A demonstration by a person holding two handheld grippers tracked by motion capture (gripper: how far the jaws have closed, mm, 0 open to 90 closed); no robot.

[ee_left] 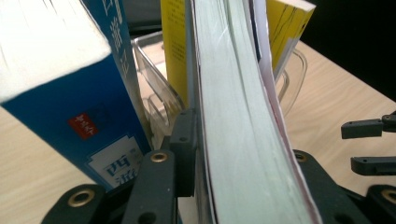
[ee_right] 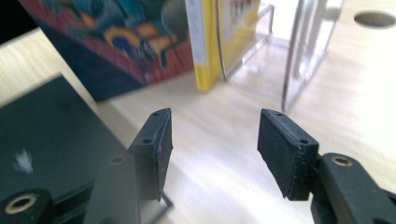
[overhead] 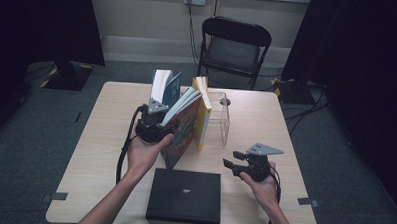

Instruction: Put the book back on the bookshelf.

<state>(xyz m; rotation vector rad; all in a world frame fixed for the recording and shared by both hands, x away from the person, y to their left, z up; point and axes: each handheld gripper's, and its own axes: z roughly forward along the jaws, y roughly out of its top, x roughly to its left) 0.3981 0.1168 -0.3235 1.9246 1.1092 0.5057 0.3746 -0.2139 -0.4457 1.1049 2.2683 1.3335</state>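
A colourful-covered book [overhead: 183, 124] leans tilted at the front of a clear acrylic rack [overhead: 221, 118]. My left gripper [overhead: 167, 122] is shut on it. In the left gripper view the jaws [ee_left: 245, 163] press on its thick pale page block [ee_left: 233, 116]. A blue book [overhead: 165, 86] stands left of it and a yellow book [overhead: 202, 112] right of it. My right gripper [overhead: 229, 159] hovers low over the table's front right, open, with nothing between its fingers [ee_right: 215, 140]. It points toward the yellow book [ee_right: 201, 42] and the rack [ee_right: 299, 51].
A black book [overhead: 185, 195] lies flat at the table's front edge, left of my right gripper. A cable hole [ee_right: 373, 18] sits in the table [overhead: 286, 125] behind the rack. A folding chair [overhead: 234, 43] stands beyond the far edge.
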